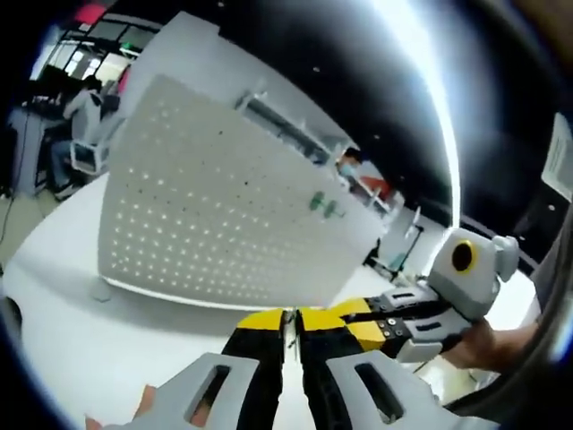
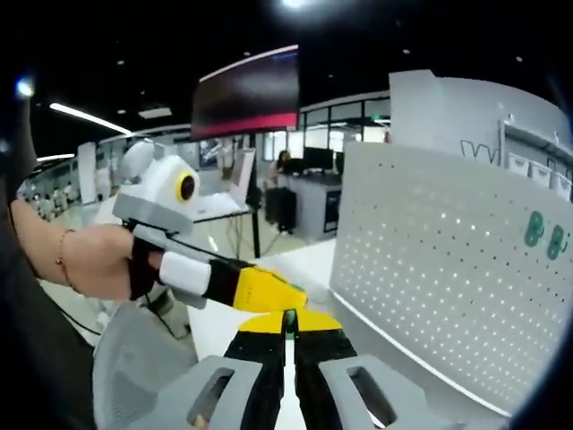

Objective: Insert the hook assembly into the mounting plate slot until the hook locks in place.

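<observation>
- Left gripper (image 1: 289, 324): yellow-tipped jaws together on a thin item, hard to identify.
- Right gripper (image 2: 289, 324): the same.
- White perforated metal mounting plate (image 1: 224, 215), with two green hooks (image 1: 324, 205), stands ahead of both jaws; approach squarely.

Open-plan hall under a black ceiling (image 2: 107, 36) with long white strip lights (image 2: 85, 116). Large dark hanging screen with a red lower band (image 2: 246, 90), overhead. Glazed partition wall (image 2: 345, 112) behind. Dark-legged white desks (image 2: 219, 210) with monitors, farther back. White glossy worktop (image 1: 81, 340) in the foreground. Grey mesh chair back (image 2: 134, 358) at the worktop's near edge.
</observation>
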The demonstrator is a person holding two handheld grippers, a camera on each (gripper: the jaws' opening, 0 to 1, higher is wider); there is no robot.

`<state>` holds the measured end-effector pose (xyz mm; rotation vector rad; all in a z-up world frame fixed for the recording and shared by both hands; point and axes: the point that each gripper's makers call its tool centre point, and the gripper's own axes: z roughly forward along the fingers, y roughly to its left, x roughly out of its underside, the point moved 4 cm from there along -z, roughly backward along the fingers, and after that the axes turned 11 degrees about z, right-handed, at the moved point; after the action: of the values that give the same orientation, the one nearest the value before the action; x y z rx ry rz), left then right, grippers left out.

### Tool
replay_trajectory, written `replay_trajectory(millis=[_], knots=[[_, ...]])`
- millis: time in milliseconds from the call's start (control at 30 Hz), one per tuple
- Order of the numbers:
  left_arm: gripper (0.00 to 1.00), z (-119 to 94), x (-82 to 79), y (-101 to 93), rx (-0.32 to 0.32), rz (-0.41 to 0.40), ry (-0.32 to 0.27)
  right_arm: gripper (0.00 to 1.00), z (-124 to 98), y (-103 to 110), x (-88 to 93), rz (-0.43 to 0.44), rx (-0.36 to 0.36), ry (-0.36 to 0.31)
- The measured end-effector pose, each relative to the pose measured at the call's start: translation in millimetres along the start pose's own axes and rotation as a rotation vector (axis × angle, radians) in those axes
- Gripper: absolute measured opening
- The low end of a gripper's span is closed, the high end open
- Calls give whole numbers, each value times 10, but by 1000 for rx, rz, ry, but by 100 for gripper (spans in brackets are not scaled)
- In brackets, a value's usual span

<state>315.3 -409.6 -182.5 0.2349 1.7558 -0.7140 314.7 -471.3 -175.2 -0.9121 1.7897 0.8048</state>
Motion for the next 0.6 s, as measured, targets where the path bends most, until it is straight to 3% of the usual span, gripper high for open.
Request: replay_trajectory(millis=[200,367,533,600], knots=[[28,-33,-38,-13,38,22,-22,0,-31,-69,3,-7,25,-5],[57,-59,-51,-51,66,57,-29,0,-57,-109,11,-5,40,-8],[72,-103,-40,-129,104,136,-27,0,-83,-155,-17,-2,58,-20],[77,-106,-21,-173,124,129,-4,0,-91,-173,-23,9,64,-26]])
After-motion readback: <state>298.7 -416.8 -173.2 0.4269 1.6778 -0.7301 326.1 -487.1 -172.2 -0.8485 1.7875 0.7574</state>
